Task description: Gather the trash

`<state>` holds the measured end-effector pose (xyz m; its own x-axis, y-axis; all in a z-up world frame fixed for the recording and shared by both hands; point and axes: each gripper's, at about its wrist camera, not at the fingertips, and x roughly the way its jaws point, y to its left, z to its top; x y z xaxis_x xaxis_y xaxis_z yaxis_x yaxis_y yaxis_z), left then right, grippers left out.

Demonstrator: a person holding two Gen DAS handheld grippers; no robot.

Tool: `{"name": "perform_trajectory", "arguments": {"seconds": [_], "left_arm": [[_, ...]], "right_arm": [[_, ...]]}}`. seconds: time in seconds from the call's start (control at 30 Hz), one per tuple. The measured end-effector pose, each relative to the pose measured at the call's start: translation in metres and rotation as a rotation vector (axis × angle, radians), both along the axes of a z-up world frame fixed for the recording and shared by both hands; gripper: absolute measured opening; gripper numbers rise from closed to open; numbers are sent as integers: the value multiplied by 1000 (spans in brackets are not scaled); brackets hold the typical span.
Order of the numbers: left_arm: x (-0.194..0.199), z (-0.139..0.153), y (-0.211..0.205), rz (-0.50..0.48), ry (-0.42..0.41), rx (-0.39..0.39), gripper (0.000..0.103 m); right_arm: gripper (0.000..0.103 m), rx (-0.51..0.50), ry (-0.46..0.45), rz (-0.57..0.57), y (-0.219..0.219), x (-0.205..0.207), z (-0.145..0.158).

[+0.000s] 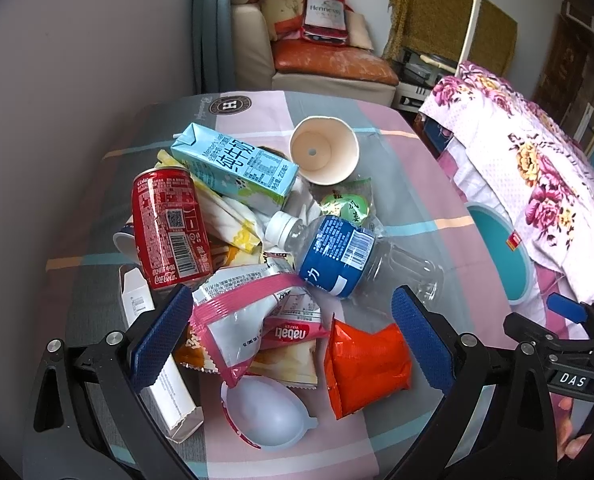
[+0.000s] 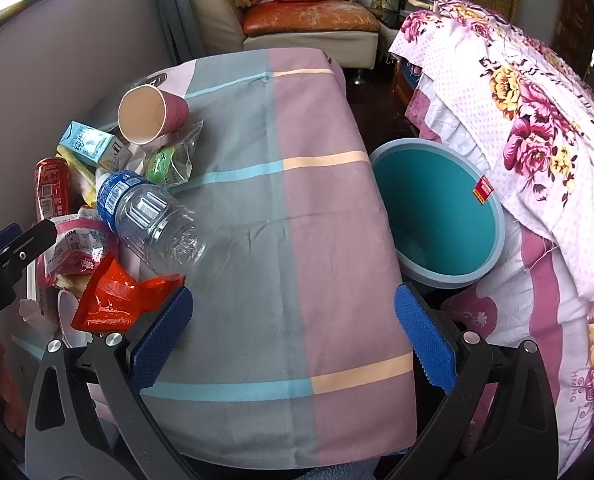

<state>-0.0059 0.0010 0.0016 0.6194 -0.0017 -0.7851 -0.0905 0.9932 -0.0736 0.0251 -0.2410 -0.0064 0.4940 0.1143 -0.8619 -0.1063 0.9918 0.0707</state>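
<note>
The trash lies in a heap on a table (image 1: 397,184) covered with a pink, grey and blue checked cloth. In the left wrist view the left hand-held gripper (image 1: 293,340) hangs over the near side of the heap with its blue-padded jaws spread wide and nothing between them. Between and just beyond the pads lie a pink and white Nabati wafer wrapper (image 1: 257,316), an orange-red snack packet (image 1: 367,368) and a clear plastic egg-shaped shell (image 1: 265,416). A white carton box (image 1: 157,364) lies at lower left, partly under the left pad. Further up, a red Coca-Cola can (image 1: 169,224) lies on its side, touching a light blue milk carton (image 1: 233,164) that rests across yellow and white wrappers. A clear water bottle (image 1: 337,256) with a blue label and white cap lies at centre, beside a green sweet in a clear bag (image 1: 345,204). A paper cup (image 1: 323,150) lies tipped with its mouth toward the camera.

In the right wrist view the right hand-held gripper (image 2: 295,336) is also wide open and empty, over bare cloth at the lower centre. The heap sits at the left of that frame, and a teal waste bin (image 2: 437,212) stands off the table's right edge, against a floral bedspread (image 2: 537,120).
</note>
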Motion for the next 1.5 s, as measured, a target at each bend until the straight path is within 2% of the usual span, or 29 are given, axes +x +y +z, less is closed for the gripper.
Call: {"name": "perform_trajectory", "arguments": {"seconds": [0.17, 0.43, 0.73, 0.9, 1.03, 1.1, 1.17, 1.23, 1.3, 1.5], "left_arm": [[-1, 0, -1, 1, 0, 0, 100], [-11, -3, 13, 14, 20, -28, 100], [-18, -4, 72, 90, 95, -49, 100], [-20, -21, 109, 154, 169, -84, 100], [-21, -34, 117, 132, 217, -104, 100], [-20, -41, 114, 114, 235, -99, 100], [-19, -50, 115, 115, 252, -80, 100], [-16, -59, 123, 126, 272, -89, 100], [-17, -65, 135, 139, 284, -111, 100], [-21, -76, 170, 153, 315, -151, 99]], "right_arm": [[97, -10, 11, 0, 0, 1, 2], [97, -24, 36, 66, 16, 4, 7], [97, -67, 90, 254, 55, 22, 26], [97, -93, 93, 340, 78, 31, 32], [97, -111, 91, 396, 95, 38, 33], [93, -107, 106, 423, 104, 42, 31], [80, -104, 123, 445, 112, 48, 28], [74, -91, 158, 465, 120, 53, 24], [74, -90, 177, 482, 127, 57, 21], [74, -173, 233, 581, 158, 73, 6]]}}
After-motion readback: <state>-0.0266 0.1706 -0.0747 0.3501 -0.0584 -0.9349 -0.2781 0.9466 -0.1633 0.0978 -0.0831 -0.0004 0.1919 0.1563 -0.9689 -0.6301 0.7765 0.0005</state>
